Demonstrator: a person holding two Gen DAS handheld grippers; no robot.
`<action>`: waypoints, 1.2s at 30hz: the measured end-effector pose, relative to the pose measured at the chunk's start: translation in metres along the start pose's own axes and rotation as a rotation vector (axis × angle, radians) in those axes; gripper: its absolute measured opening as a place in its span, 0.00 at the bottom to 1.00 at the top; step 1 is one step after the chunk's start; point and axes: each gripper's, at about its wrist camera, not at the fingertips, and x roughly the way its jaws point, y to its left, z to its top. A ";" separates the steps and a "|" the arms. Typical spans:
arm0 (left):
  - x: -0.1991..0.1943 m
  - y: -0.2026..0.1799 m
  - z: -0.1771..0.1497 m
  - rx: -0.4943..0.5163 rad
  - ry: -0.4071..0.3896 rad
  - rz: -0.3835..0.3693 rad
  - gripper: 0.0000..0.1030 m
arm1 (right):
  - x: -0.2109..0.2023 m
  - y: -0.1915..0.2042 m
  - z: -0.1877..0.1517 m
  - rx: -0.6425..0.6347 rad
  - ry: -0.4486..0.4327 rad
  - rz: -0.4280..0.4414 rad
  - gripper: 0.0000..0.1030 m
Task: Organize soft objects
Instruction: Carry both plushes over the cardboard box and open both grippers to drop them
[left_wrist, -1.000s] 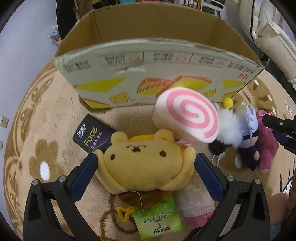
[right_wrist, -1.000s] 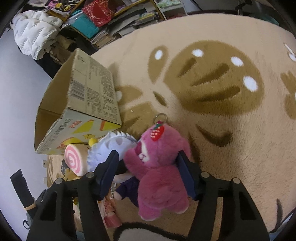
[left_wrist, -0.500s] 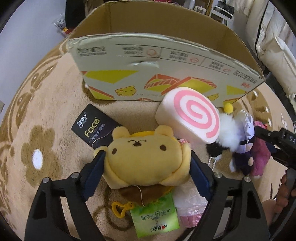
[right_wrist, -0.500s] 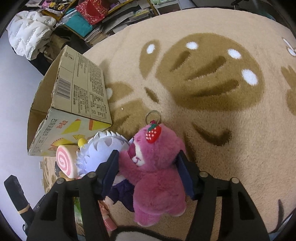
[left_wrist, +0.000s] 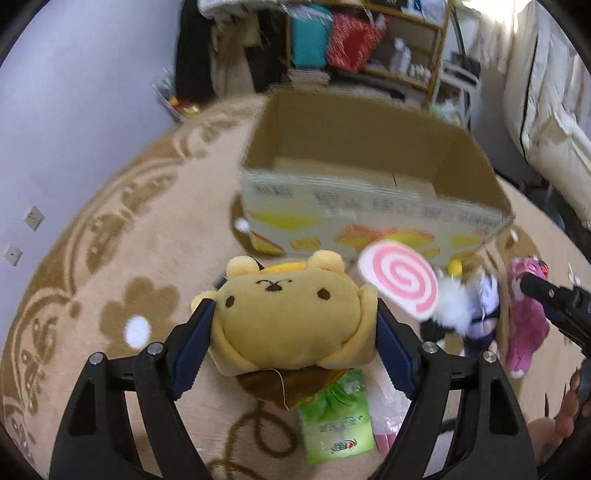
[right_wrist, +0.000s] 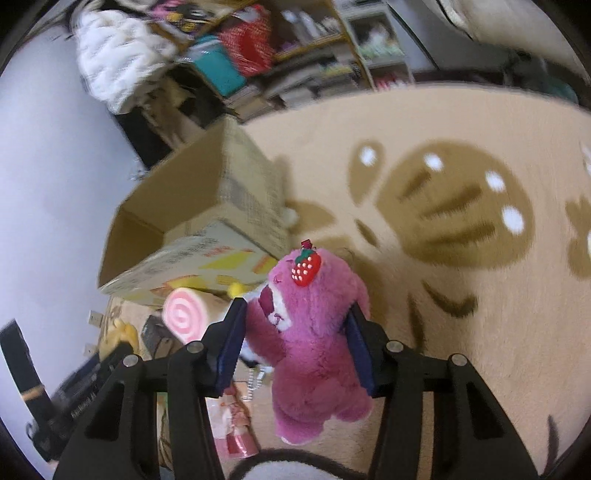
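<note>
The left gripper (left_wrist: 291, 332) clamps the yellow bear plush (left_wrist: 291, 321), the empty cardboard box (left_wrist: 369, 177) at its one o'clock. The right gripper (right_wrist: 295, 339) pinches the pink bear plush (right_wrist: 314, 332), box at ten o'clock. Both should clear the rim before releasing.

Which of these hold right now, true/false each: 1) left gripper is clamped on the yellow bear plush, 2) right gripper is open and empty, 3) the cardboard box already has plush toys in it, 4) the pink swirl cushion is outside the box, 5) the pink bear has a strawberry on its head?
1) True: the left gripper is shut on the yellow bear plush.
2) False: the right gripper is shut on the pink bear.
3) False: the visible part of the cardboard box interior shows no toys.
4) True: the pink swirl cushion sits on the carpet in front of the box.
5) True: a strawberry is on its head.
</note>
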 end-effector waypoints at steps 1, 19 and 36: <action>-0.007 0.002 0.002 -0.006 -0.026 0.017 0.79 | -0.003 0.005 0.002 -0.019 -0.009 0.010 0.54; -0.078 0.004 0.055 0.112 -0.294 0.073 0.79 | -0.058 0.090 0.039 -0.213 -0.198 0.152 0.54; -0.038 0.000 0.121 0.118 -0.343 0.055 0.80 | -0.013 0.125 0.096 -0.216 -0.199 0.182 0.55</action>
